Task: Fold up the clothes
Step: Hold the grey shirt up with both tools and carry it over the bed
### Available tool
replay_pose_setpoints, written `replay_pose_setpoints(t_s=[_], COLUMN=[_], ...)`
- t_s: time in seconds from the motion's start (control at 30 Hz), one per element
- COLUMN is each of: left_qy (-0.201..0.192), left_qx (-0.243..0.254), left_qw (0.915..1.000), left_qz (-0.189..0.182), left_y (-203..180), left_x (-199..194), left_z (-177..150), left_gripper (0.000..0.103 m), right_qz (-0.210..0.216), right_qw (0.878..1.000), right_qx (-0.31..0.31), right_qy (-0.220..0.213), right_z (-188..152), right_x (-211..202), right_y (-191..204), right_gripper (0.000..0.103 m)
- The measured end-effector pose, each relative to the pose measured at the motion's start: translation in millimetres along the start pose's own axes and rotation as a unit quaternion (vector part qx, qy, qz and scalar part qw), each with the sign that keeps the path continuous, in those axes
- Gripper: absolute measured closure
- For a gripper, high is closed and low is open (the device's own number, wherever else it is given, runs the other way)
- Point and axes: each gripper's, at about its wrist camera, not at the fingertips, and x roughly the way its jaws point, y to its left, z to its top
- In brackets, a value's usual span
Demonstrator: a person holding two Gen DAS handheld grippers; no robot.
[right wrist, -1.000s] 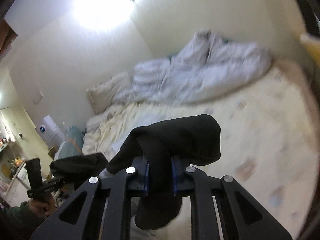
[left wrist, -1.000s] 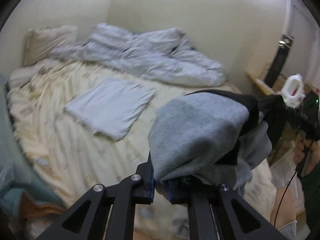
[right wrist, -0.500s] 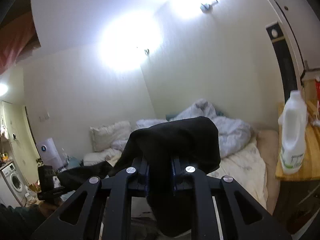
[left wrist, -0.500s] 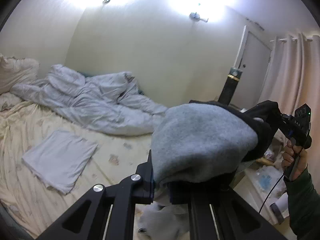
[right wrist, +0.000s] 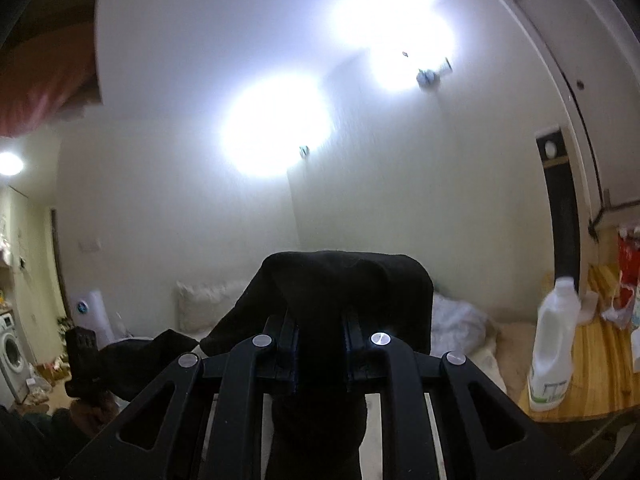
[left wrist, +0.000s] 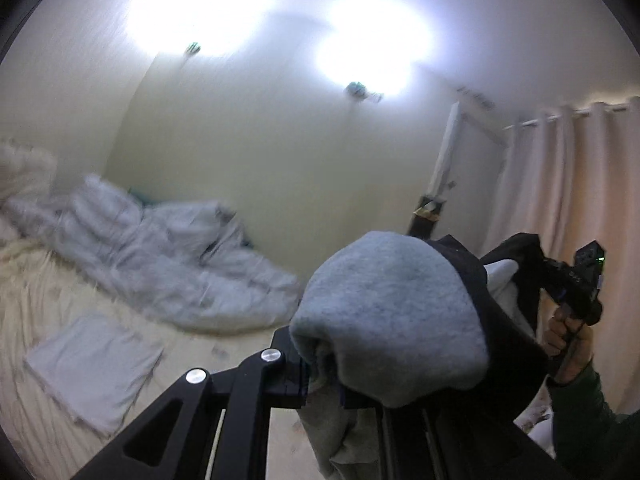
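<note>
Both grippers, left gripper (left wrist: 322,376) and right gripper (right wrist: 318,350), clamp the black-and-grey garment (left wrist: 394,312) aloft; bunched pinches risk slipping, dropping it onto the bed (left wrist: 36,292).

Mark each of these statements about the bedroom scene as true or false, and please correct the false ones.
1. The left claw is clamped on a garment, black outside with grey fleece lining. True.
2. The right claw is open and empty. False: it is shut on black fabric of the same garment.
3. A folded pale grey cloth lies flat on the cream bed sheet. True.
4. The white plastic jug stands on the bed. False: it stands on a wooden surface beside the bed.
5. The crumpled white duvet hangs from the curtain rail. False: it lies heaped on the bed, by the wall.
</note>
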Motion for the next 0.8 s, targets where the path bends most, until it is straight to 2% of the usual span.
replay_pose_setpoints(t_s=[0.1,0.17,0.23,0.3,0.37,0.47,0.53,0.7,0.8], left_qy=[0.052,0.1,0.143,0.176,0.206,0.236,0.24,0.209,0.21], left_qx=[-0.001,-0.008,-0.03,-0.025,-0.014,-0.024,-0.03,-0.015,-0.018], left_qw=[0.9978,0.9924,0.9849,0.9771,0.9694,0.9606,0.9585,0.965,0.9639], left_qz=[0.041,0.071,0.093,0.117,0.133,0.145,0.15,0.158,0.163], left_y=[27.9,54.4,81.6,102.8,119.1,143.7,161.4,194.0,212.1], left_x=[46.6,83.9,116.3,145.7,171.6,205.7,229.3,284.4,324.8], left_z=[-20.8,-42.6,-65.3,-89.4,-109.2,-130.1,-135.6,-124.8,-114.9], left_gripper=[0.094,0.094,0.094,0.094,0.094,0.094,0.094,0.094,0.094], right_qz=[-0.027,-0.044,-0.061,-0.078,-0.089,-0.102,-0.11,-0.158,-0.185], right_qw=[0.997,0.991,0.981,0.97,0.96,0.944,0.941,0.938,0.934], right_qx=[0.002,0.011,0.018,0.021,0.031,0.045,0.042,0.036,0.023], right_qy=[0.071,0.129,0.185,0.231,0.265,0.309,0.318,0.305,0.305], right_z=[-30.9,-66.3,-102.4,-140.1,-167.5,-204.9,-215.8,-222.3,-223.3], right_x=[54.7,98.6,142.5,181.4,213.5,264.9,294.9,349.9,386.9], right_y=[-30.2,-51.7,-73.3,-94.4,-112.3,-142.5,-154.7,-190.7,-213.2], right_gripper=[0.087,0.087,0.087,0.087,0.087,0.087,0.087,0.087,0.087])
